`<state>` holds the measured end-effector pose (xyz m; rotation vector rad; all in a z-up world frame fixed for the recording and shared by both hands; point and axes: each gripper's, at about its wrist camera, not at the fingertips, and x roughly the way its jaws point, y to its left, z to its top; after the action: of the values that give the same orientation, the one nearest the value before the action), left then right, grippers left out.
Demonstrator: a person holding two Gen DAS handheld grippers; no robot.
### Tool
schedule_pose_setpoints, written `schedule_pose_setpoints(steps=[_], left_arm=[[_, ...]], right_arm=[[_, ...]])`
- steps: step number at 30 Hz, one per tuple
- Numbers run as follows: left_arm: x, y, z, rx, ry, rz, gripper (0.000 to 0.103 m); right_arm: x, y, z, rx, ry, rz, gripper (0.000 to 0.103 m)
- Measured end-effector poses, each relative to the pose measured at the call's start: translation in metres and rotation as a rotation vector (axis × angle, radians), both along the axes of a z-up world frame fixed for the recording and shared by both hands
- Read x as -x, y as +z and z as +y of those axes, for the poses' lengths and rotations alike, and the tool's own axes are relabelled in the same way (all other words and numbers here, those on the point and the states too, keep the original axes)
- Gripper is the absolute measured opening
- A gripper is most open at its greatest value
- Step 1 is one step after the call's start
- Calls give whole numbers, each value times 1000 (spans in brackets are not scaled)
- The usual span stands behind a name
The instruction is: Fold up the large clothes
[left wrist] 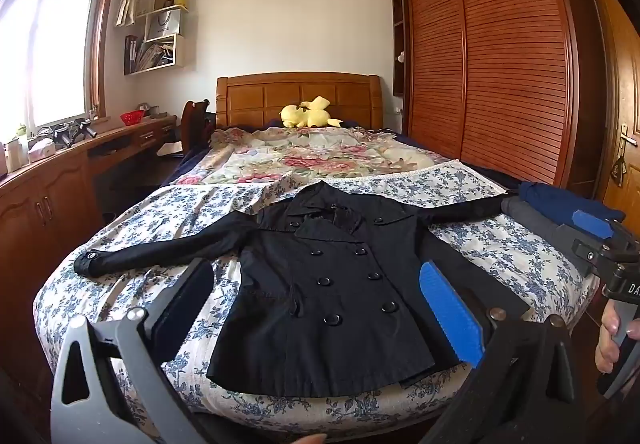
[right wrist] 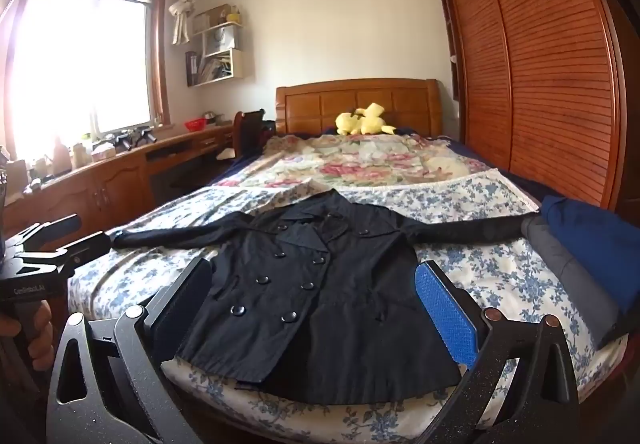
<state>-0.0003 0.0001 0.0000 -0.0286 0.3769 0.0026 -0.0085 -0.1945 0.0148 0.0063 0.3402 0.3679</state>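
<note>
Left claw (left wrist: pixel 316 308): spread wide, empty, hovering above the hem. Black double-breasted cotton coat (left wrist: pixel 328 284): flat, face up, buttoned, sleeves outstretched across the blue-floral quilted bed (left wrist: pixel 132 220). Right claw (right wrist: pixel 316 308): likewise spread, empty. Advice: pinch each cuff cleanly, fold the sleeves inward across the chest, keeping the cloth smooth.

1 coat (left wrist: pixel 340 284), 8 front buttons visible. 2 folded garments (left wrist: pixel 560 212) stacked at bed's right edge. 1 plush (left wrist: pixel 306 113). 2 grippers: left (left wrist: pixel 316 308), right (right wrist: pixel 316 308). 1 chair (left wrist: pixel 195 120).
</note>
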Motion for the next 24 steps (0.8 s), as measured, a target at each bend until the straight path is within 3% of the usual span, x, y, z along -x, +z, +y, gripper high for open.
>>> schedule_pose_setpoints(steps=[10,24], left_arm=[[-3,-2,-3,12,-30,25,103],[-4,0,2,8,1,13,103]], right_arm=[[1,-1,2,15,1,0,103],[0,-3,1,12,1,6,103]])
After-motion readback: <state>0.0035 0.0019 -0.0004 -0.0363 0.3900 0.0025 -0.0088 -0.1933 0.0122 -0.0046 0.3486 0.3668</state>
